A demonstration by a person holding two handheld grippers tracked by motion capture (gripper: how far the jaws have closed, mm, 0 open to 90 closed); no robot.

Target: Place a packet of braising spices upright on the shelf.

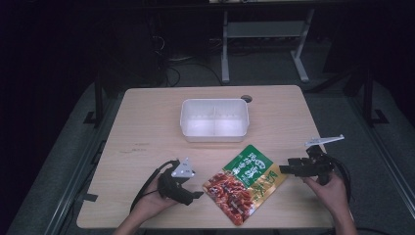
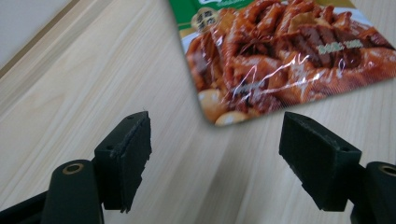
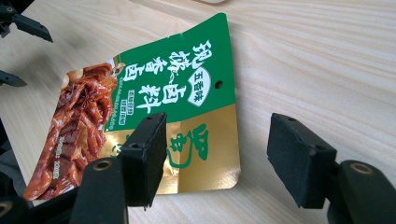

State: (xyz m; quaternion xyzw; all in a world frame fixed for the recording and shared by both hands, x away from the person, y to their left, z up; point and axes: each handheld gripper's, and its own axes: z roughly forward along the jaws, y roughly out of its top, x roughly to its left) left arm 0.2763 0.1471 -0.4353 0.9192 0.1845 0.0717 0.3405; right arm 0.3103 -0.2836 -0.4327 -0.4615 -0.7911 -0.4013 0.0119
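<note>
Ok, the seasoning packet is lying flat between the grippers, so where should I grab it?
Probably the gold-and-green corner of the seasoning packet nearest the right gripper, coming in low from the packet's right. It lies flat on the table, so only a thin edge offers purchase; that corner already sits between the open jaws.

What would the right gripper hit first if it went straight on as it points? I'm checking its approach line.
Probably the packet: the right gripper stands open, jaws straddling its gold corner, which lies flat on the table. How high the jaws ride is unclear, so they might skim over it.
</note>
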